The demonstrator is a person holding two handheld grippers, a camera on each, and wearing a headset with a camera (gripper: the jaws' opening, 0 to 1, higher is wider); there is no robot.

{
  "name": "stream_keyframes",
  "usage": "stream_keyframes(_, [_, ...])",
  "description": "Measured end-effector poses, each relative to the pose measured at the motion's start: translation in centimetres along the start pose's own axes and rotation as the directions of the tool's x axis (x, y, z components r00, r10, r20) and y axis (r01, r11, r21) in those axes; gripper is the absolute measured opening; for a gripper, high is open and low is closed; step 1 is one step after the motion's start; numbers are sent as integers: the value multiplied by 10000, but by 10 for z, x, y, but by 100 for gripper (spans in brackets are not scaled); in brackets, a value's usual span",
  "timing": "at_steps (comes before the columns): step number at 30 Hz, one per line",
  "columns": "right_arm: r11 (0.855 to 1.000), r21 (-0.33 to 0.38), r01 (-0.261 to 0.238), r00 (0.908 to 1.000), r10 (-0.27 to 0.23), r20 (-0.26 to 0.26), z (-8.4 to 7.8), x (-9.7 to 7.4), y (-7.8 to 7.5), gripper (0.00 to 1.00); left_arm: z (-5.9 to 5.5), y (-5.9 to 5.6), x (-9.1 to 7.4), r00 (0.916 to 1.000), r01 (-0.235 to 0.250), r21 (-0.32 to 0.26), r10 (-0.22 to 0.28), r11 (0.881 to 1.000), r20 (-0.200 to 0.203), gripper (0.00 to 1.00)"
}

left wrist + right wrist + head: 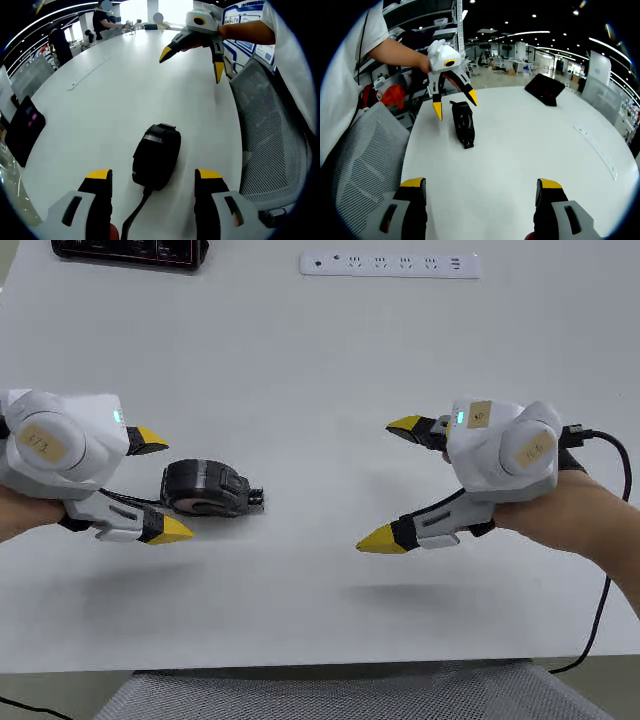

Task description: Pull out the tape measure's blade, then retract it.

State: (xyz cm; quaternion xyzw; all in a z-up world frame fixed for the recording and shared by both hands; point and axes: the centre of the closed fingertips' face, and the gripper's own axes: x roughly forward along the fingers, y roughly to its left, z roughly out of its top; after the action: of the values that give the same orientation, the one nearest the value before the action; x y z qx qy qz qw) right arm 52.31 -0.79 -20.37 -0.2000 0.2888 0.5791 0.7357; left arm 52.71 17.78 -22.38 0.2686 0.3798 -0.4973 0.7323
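Left claw [168, 486], open, is being held astride the tape [205, 489], presumably for gripping; right claw [388, 483] is being held open, apart.

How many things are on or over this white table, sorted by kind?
Grippers: 2 (left gripper, right gripper)
Tape measure: 1
Power strip: 1
Black device: 1
Total: 5
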Motion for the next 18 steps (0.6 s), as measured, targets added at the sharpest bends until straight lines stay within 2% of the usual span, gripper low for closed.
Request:
stream_keyframes(11, [10000, 9, -47, 10000, 47, 26, 1, 3, 0, 90, -3, 1, 7, 9993, 200, 62, -198, 9998, -309, 53])
stream_keyframes(18, [10000, 32, -50, 10000, 50, 33, 1, 3, 0, 90, -2, 1, 11, 9986, 347, 162, -340, 9993, -410, 45])
